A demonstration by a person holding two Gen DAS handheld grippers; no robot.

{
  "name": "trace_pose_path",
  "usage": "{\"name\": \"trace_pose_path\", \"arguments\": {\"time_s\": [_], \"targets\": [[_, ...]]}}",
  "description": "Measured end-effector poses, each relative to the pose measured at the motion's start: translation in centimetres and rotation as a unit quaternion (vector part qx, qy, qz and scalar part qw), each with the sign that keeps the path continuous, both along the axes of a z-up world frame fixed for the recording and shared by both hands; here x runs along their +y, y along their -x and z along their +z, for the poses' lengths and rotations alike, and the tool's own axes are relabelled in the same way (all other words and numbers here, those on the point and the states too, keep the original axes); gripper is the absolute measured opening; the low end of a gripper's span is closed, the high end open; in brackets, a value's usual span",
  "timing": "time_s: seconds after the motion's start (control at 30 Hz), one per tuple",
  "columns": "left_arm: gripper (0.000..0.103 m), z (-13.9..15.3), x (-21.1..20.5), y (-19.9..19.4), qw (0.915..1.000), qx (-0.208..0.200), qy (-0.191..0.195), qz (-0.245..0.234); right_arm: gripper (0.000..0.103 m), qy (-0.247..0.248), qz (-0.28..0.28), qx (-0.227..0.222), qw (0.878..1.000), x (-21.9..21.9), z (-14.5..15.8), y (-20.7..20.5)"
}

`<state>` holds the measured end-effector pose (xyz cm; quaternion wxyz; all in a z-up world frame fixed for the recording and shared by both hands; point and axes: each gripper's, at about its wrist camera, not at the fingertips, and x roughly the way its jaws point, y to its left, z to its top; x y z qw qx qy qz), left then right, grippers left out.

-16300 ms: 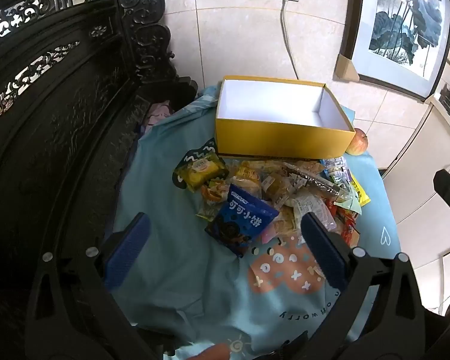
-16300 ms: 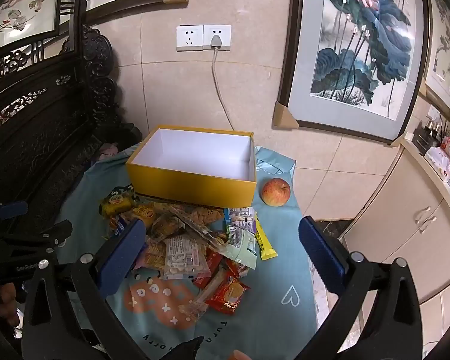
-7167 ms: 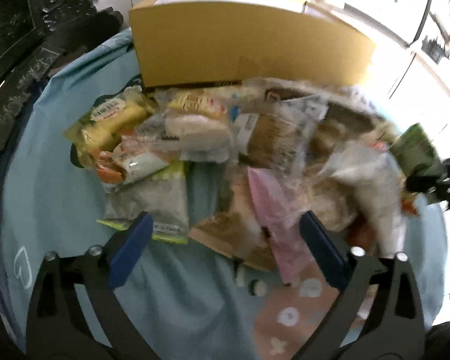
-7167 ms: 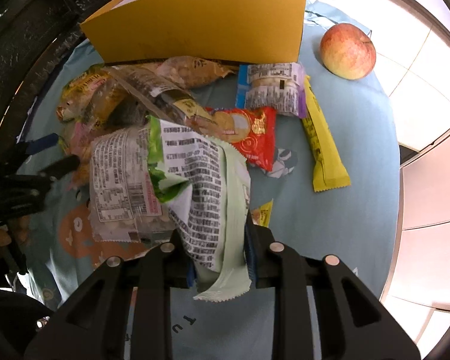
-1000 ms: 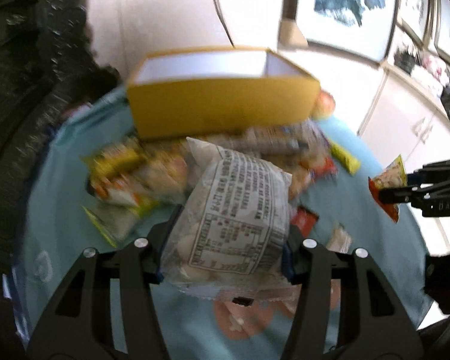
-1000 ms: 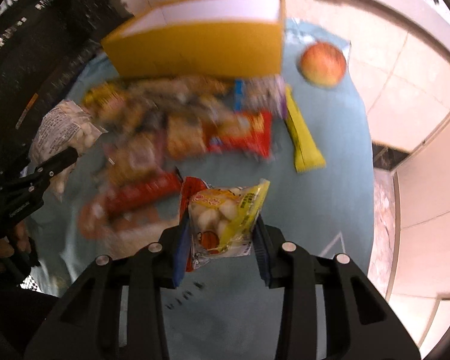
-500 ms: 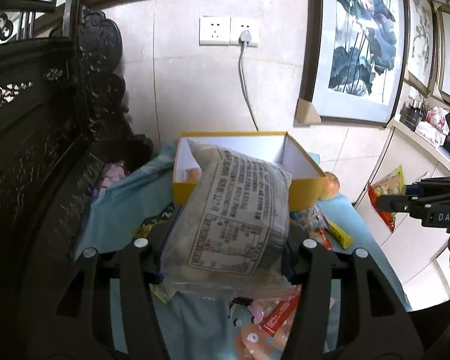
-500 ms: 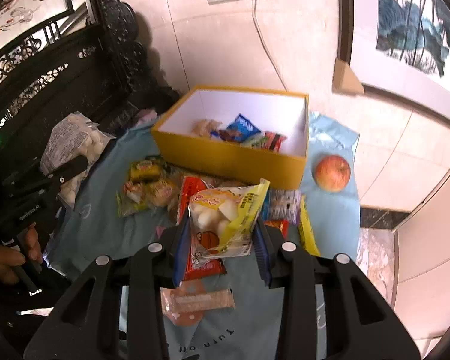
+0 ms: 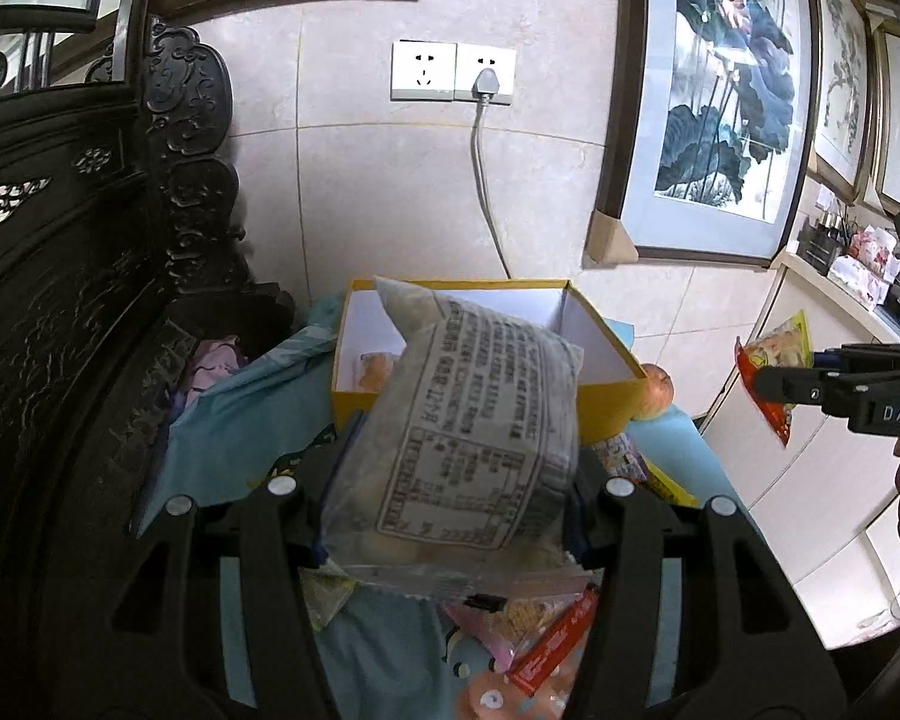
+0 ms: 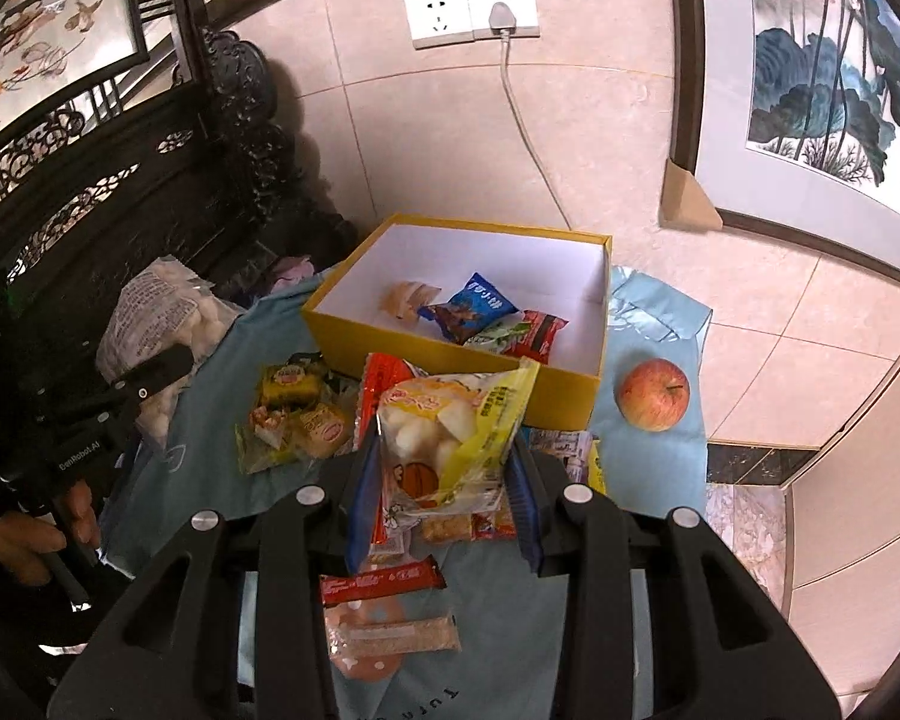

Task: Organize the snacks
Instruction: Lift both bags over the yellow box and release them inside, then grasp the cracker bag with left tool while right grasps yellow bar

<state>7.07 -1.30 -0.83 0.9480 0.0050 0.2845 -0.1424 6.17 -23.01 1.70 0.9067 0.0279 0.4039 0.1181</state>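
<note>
A: The fingers first. On the left gripper (image 9: 450, 504) they clamp a big clear bag of pale puffed pieces (image 9: 480, 438), printed label facing the camera. On the right gripper (image 10: 444, 474) they pinch a smaller yellow-and-clear snack packet (image 10: 450, 438), with a red packet (image 10: 375, 414) caught alongside it.

B: Why are both held up off the tabletop (image 10: 660, 468)?

A: My guess is that both loads are bound for the yellow box (image 10: 450, 354). It sits at the far side of the blue cloth and is open on top, so a packet has to clear the near wall before it can drop in. Each gripper tilts down toward it.

B: What's in the box now?

A: In the right view, a pale wrapped piece at the left, then a blue packet (image 10: 471, 306), then a green one and a red one toward the right. There's plenty of white floor left.

B: And outside it?

A: Yellow-wrapped cakes (image 10: 294, 414) lie left of the right gripper, a red bar (image 10: 384, 582) and a clear sleeve below it, and an apple (image 10: 654, 396) sits to the right of the box.

B: Anything you can't read?

A: Plenty. In the left view the big bag hides most of the box and the pile. The label print is too small to read. Whether the red packet is truly gripped or just trapped, I can't tell. The person shows only as a hand (image 10: 30, 534) on the left handle.
</note>
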Motion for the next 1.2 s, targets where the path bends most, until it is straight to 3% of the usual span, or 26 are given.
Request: {"name": "trace_pose_path", "arguments": {"time_s": [0.2, 0.4, 0.43, 0.47, 0.5, 0.63, 0.9, 1.03, 1.1, 1.2], "targets": [[0.056, 1.0, -1.3, -4.3, 1.0, 0.001, -0.001, 0.0, 0.038, -0.001, -0.011, -0.015, 1.0, -1.3, 1.4, -4.4], [0.058, 3.7, -3.7, -11.9, 0.9996, -0.022, -0.013, 0.01, 0.04, 0.011, -0.016, -0.052, 0.998, -0.7, 4.1, -11.8], [0.064, 3.9, -4.2, -13.7, 0.9993, -0.023, -0.02, 0.021, 0.044, 0.01, -0.015, -0.062, 0.998, -0.7, 4.5, -13.4], [0.072, 3.9, -4.6, -15.1, 0.9991, -0.018, -0.024, 0.03, 0.06, 0.007, -0.014, -0.057, 0.998, -0.7, 4.5, -15.3], [0.09, 3.6, -4.9, -16.5, 0.999, -0.007, -0.026, 0.037, 0.066, 0.009, -0.02, -0.047, 0.999, -0.7, 4.2, -16.9], [0.092, 1.6, -4.8, -19.4, 0.997, 0.03, -0.039, 0.06, 0.066, 0.021, -0.036, -0.025, 0.999, -1.0, 2.5, -19.2], [0.093, -3.5, -1.8, -14.9, 0.9951, 0.068, -0.03, 0.065, 0.066, 0.031, -0.014, 0.029, 0.999, -1.7, -3.9, -14.7], [0.093, -7.7, -0.8, -10.5, 0.9917, 0.116, -0.028, 0.046, 0.066, 0.023, -0.008, 0.08, 0.996, -2.2, -7.9, -10.7], [0.093, -9.9, -1.0, -8.3, 0.9899, 0.133, -0.042, 0.021, 0.066, 0.023, 0.0, 0.115, 0.993, -1.9, -10.5, -7.8], [0.093, -13.4, -2.0, -5.1, 0.9837, 0.155, -0.089, -0.015, 0.066, 0.062, -0.003, 0.135, 0.989, -1.6, -13.8, -5.1]]}}
